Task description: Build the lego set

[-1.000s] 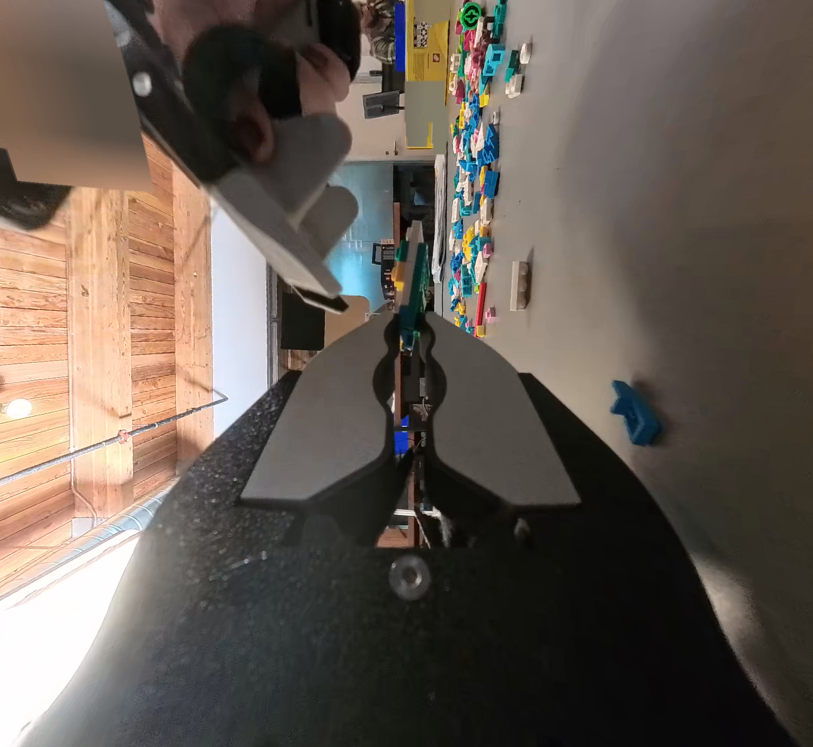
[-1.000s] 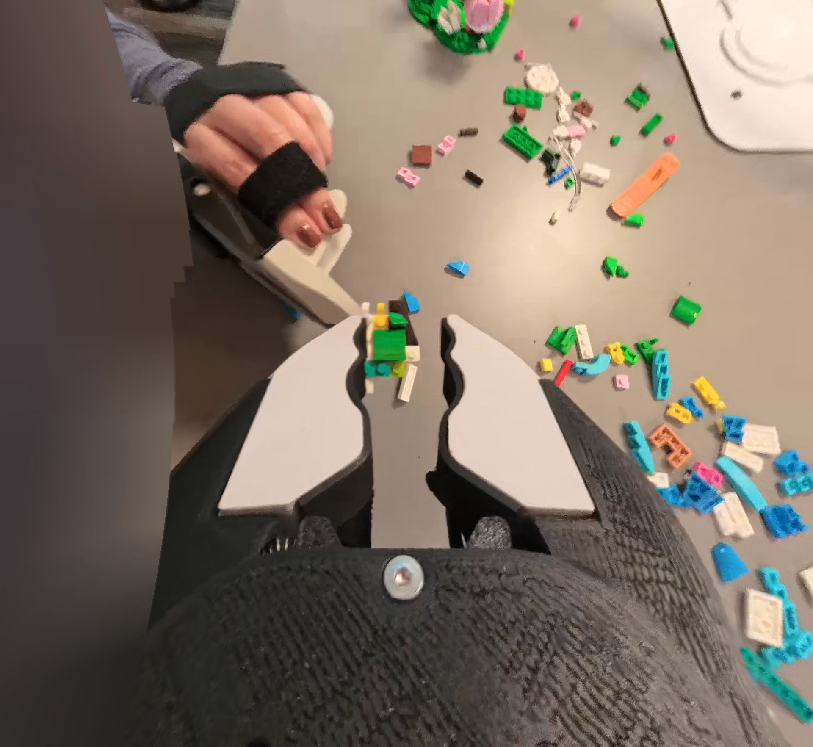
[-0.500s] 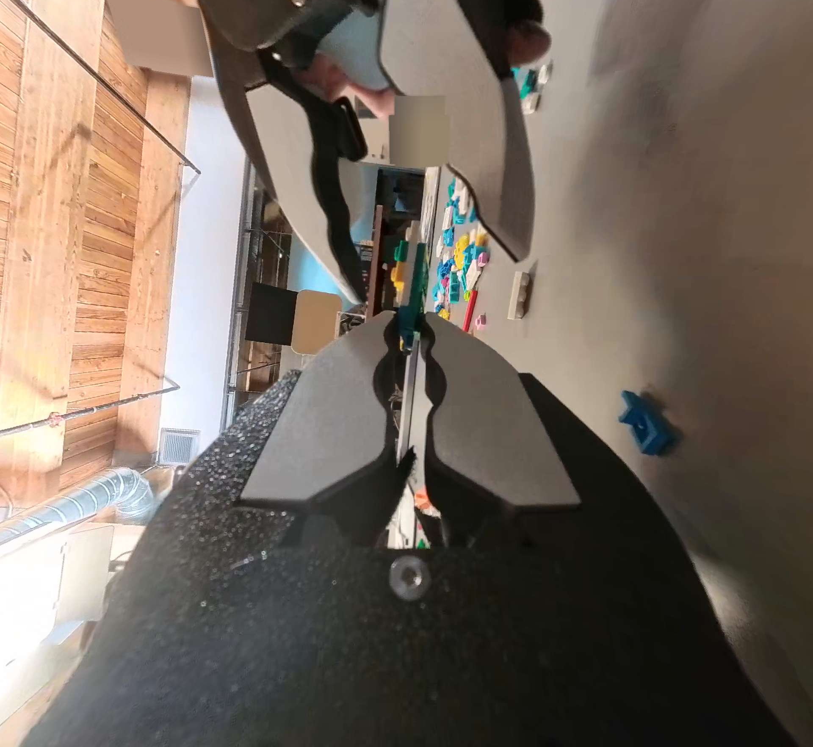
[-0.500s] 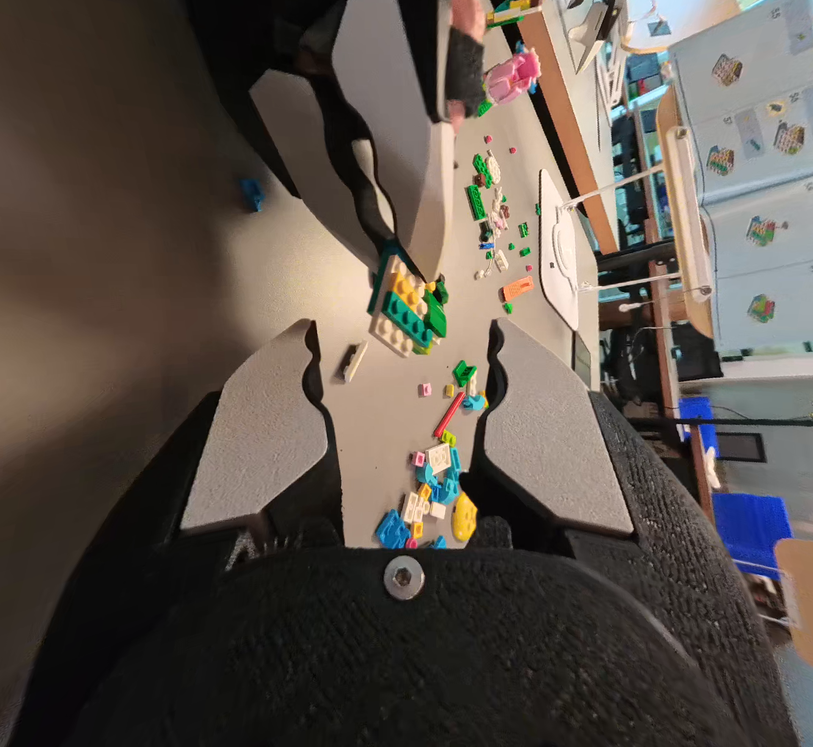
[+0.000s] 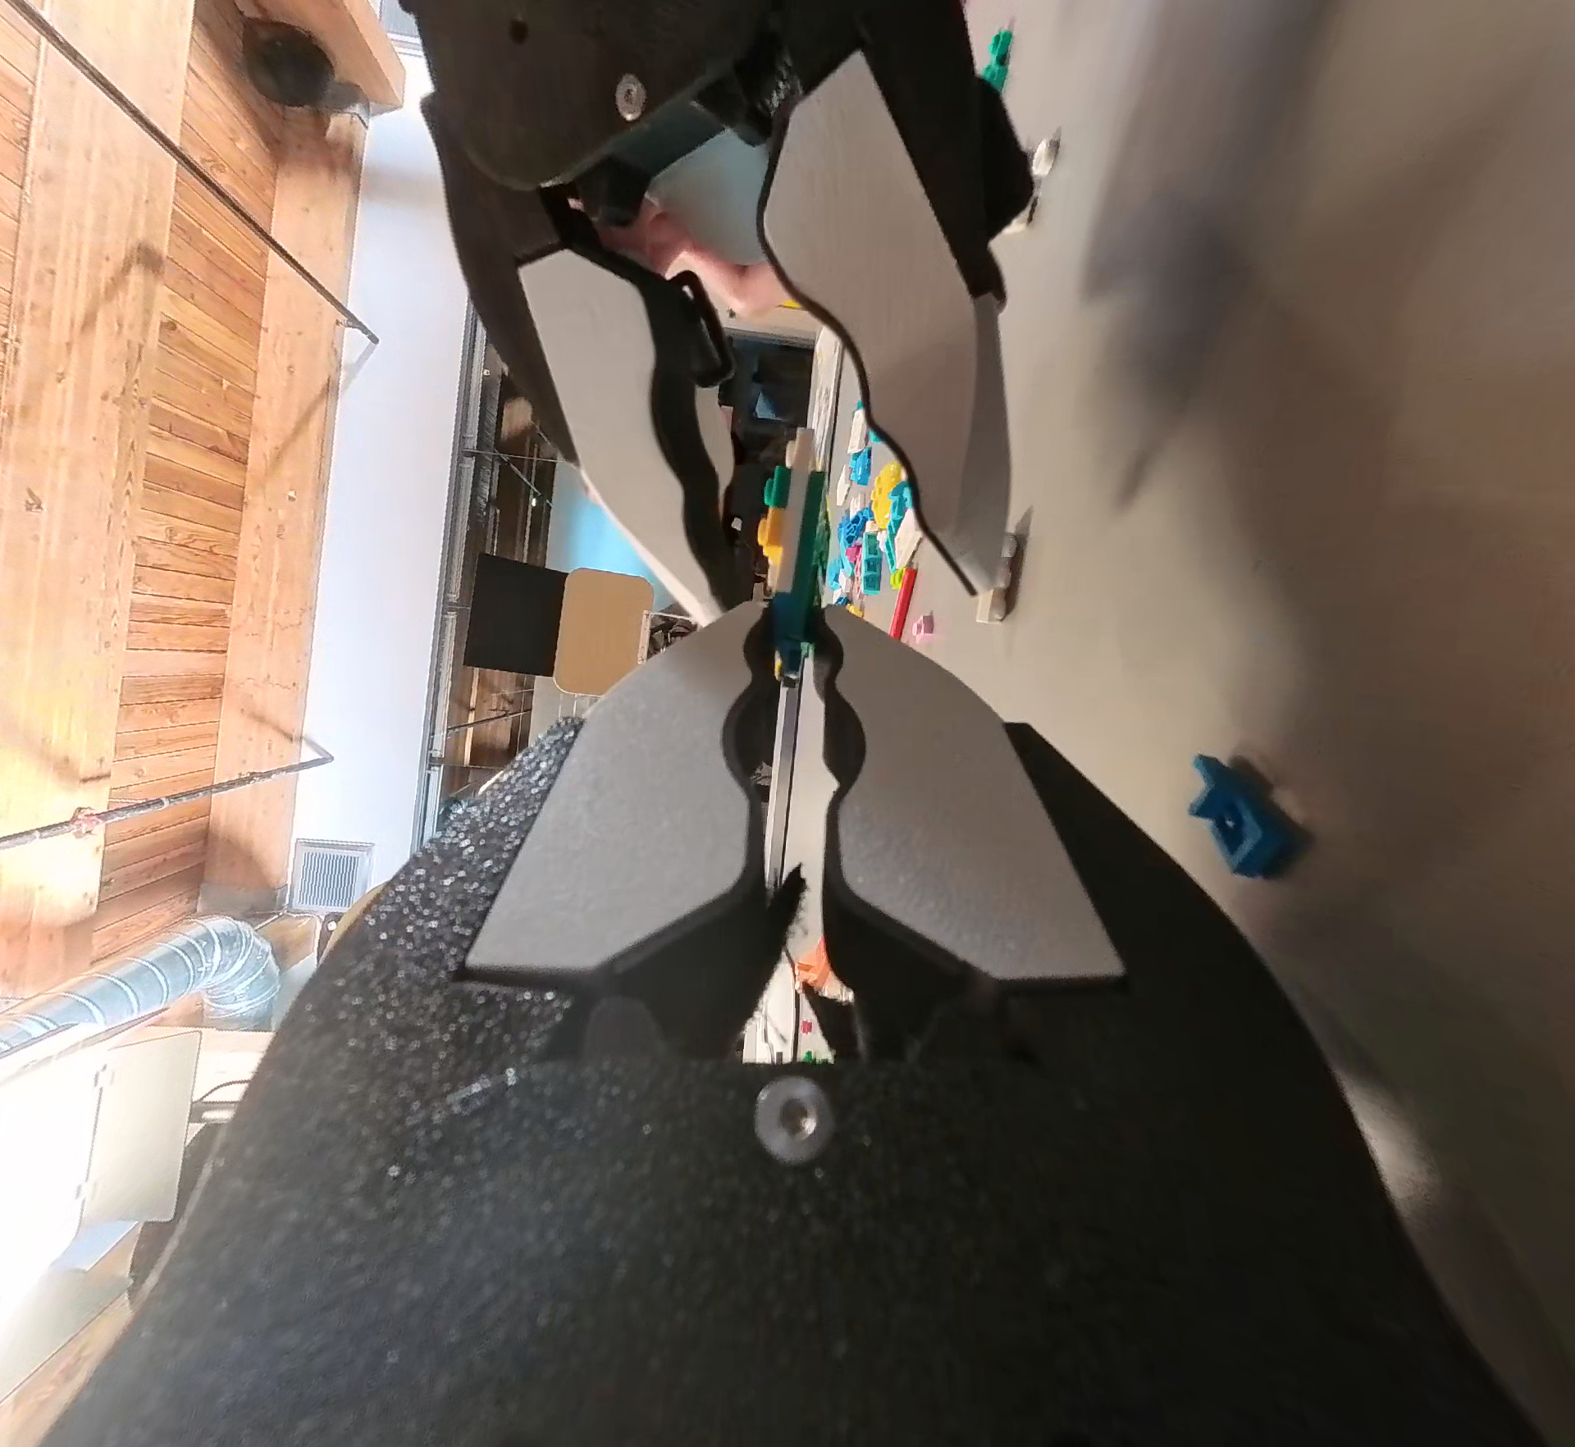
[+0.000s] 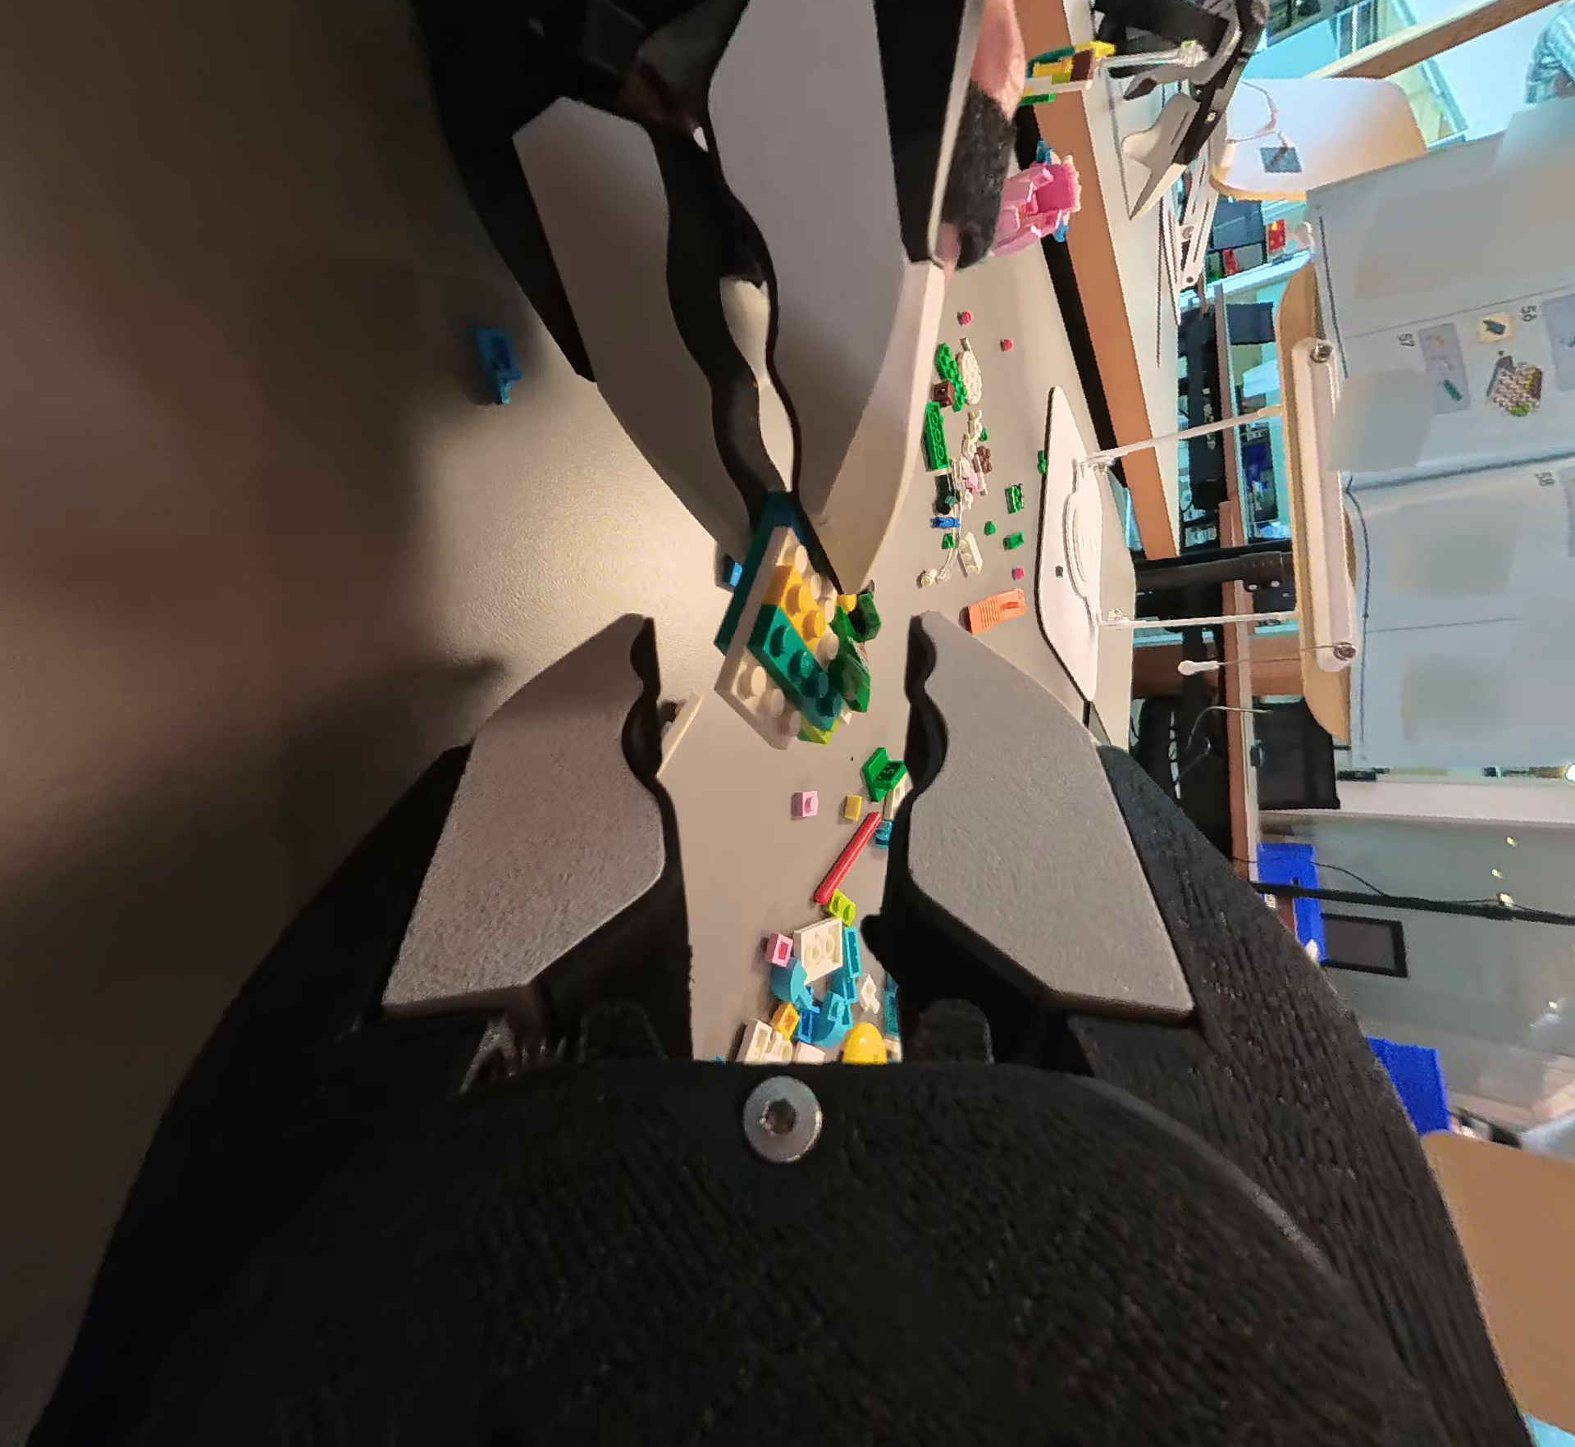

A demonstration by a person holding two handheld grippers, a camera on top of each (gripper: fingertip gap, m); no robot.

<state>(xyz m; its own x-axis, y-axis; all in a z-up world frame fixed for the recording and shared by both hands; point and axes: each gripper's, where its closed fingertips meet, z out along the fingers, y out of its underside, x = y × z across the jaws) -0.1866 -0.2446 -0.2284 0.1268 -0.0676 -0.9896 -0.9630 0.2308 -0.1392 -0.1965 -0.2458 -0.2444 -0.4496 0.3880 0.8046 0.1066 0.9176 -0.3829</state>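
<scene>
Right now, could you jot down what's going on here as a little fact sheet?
Left gripper: shut on the lego assembly, gripping its edge
Right gripper: open, empty, facing the assembly
Assembly: flat plate with yellow, teal, green and white bricks, held above the table
Table: grey, loose bricks scattered
Nearby: blue brick lying alone

A small lego assembly [image 6: 797, 643] is made up of a white plate edged in teal, overlaid with yellow, teal and green pieces. Pale grey fingers [image 6: 1023, 809] on black textured bodies are seen on both grippers. The table [image 6: 298, 469] is coloured plain grey. A blue brick [image 5: 1244, 826] is seen apart from the rest. Loose pieces [image 6: 818, 988] are coloured white, cyan, pink and yellow, beside a red bar [image 6: 848, 856]. An orange piece [image 6: 995, 610] and a pink flower model [image 6: 1040, 200] are seen farther off.
</scene>
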